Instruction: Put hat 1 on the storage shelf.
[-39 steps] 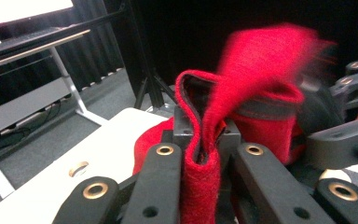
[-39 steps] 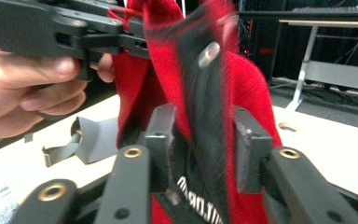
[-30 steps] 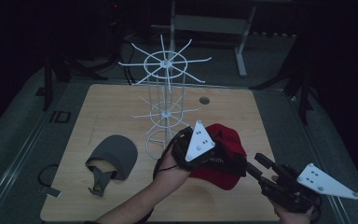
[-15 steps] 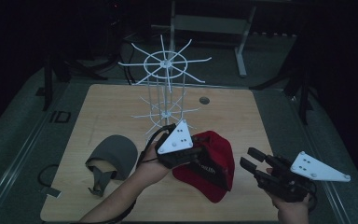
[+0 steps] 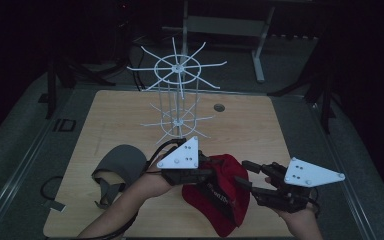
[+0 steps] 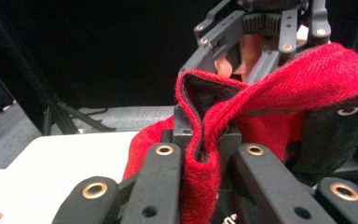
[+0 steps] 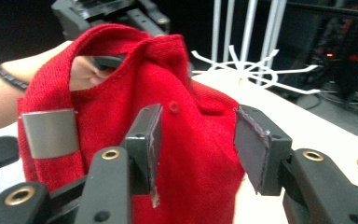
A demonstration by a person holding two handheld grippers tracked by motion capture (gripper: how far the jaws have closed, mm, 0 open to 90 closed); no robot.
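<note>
I see a red knit cap [image 5: 220,197] held up over the table's [image 5: 260,130] near edge, folded and rumpled. Its lower brim runs out of the high view. My left gripper [image 6: 200,158] pinches a fold of its rim; my right gripper [image 7: 196,135], jaws wide apart, faces its crown, contact unclear.

Dim lab: wooden table [image 5: 260,130], white wire display rack [image 5: 177,95], metal stands.

The left gripper [image 5: 207,175] points right from a forearm reaching in from the bottom, its jaws clamped tight on red fabric. The right gripper [image 5: 247,176] points left toward it, jaws spread apart.
</note>
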